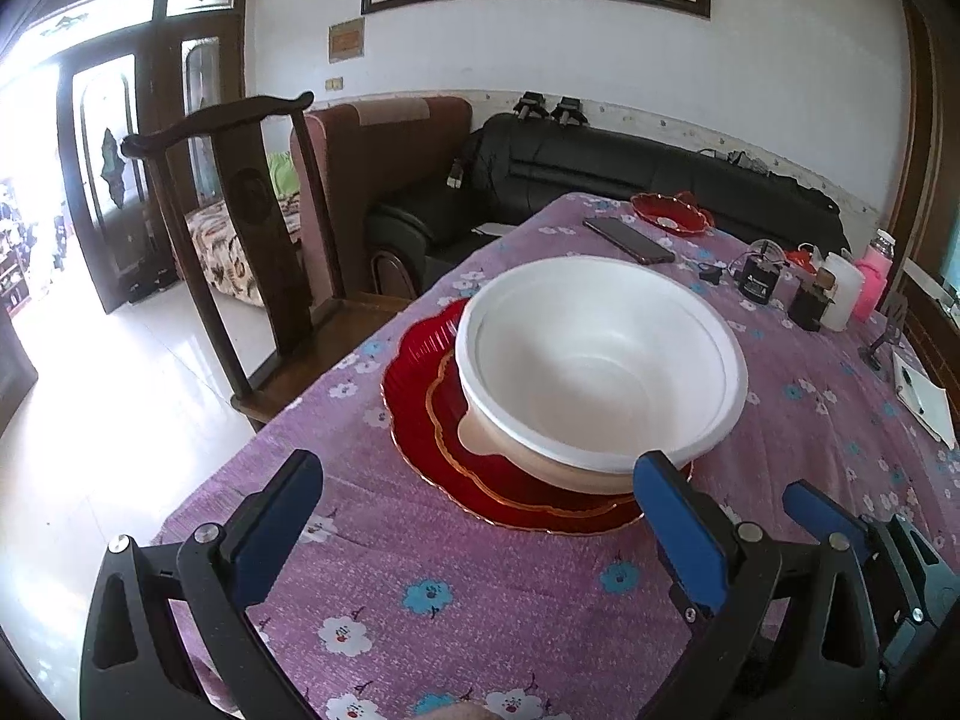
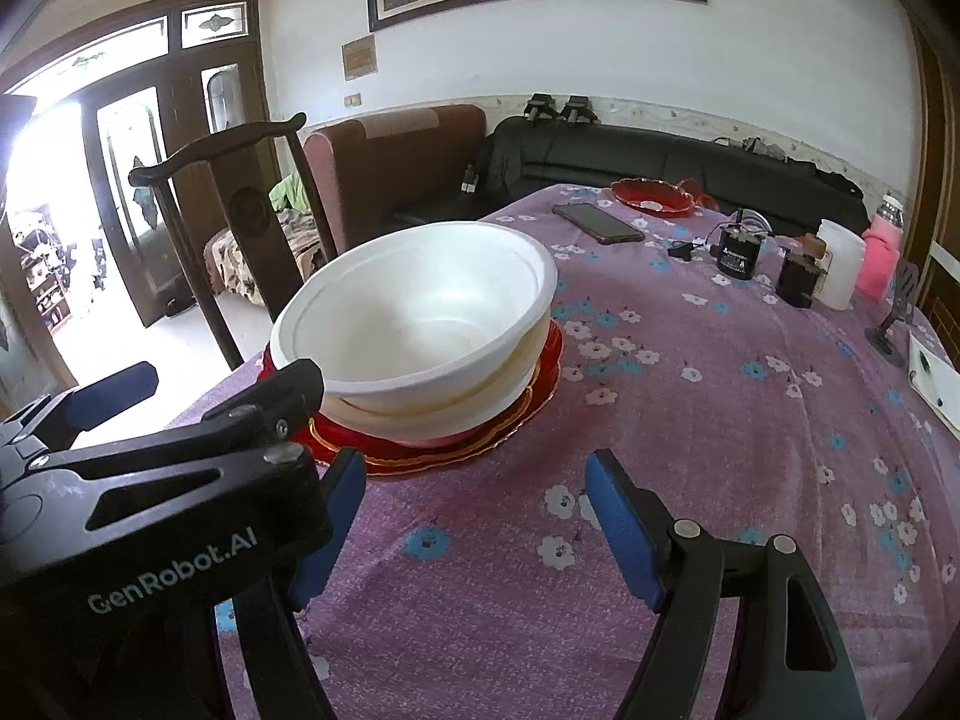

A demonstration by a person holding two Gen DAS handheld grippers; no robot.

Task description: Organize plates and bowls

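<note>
A white bowl point(image 1: 600, 360) sits nested on another white bowl, on a stack of red gold-rimmed plates point(image 1: 432, 420), on the purple flowered tablecloth. The stack also shows in the right wrist view, with the bowl point(image 2: 420, 318) above the plates point(image 2: 516, 414). My left gripper point(image 1: 474, 480) is open and empty, just in front of the stack. My right gripper point(image 2: 474, 486) is open and empty, to the right of the stack. A small red dish point(image 1: 672, 213) lies at the far end of the table; it also shows in the right wrist view point(image 2: 651, 195).
A phone point(image 1: 630, 240) lies near the far dish. A dark jar point(image 1: 759, 285), a white container point(image 1: 843, 291) and a pink bottle point(image 1: 873, 285) stand at the far right. A paper pad point(image 1: 924, 396) lies at the right edge. A wooden chair point(image 1: 252, 240) stands at the table's left side.
</note>
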